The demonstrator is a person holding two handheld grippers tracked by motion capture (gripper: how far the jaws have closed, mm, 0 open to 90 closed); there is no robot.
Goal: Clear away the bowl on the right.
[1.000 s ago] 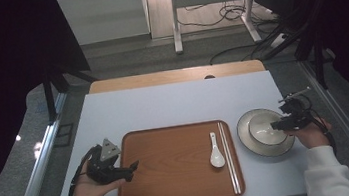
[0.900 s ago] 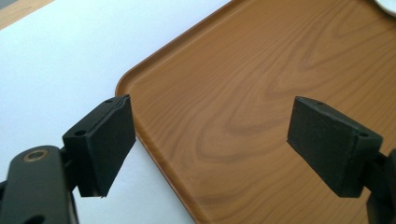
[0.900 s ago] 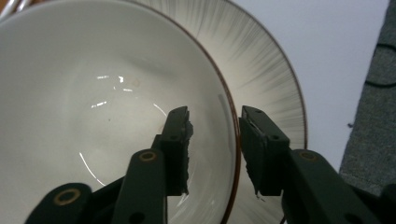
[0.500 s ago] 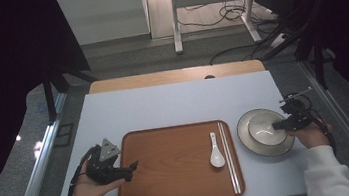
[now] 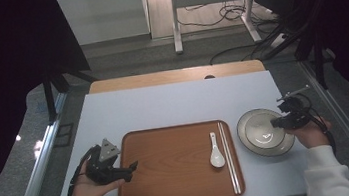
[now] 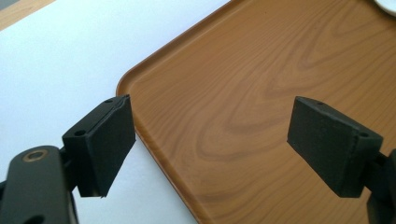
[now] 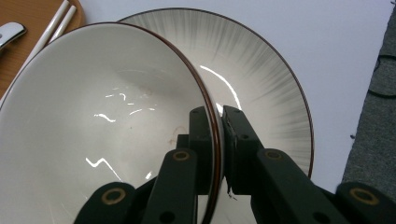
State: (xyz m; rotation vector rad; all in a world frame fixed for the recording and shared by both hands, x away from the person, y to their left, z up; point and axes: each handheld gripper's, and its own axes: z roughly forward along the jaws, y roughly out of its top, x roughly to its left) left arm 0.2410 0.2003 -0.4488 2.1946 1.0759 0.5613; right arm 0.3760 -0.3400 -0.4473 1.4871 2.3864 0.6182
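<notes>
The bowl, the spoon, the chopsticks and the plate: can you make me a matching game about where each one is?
Things:
1. bowl
2. spoon
3. chopsticks
4. plate

Places:
A. along the tray's right edge
B. under the bowl, on the white table
C. pinched at its rim by the right gripper
D. on the tray, just left of the chopsticks

Pairs: 1-C, 2-D, 3-A, 4-B

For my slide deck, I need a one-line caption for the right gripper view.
Right gripper pinches the rim of a white bowl sitting on a streaked plate.
</notes>
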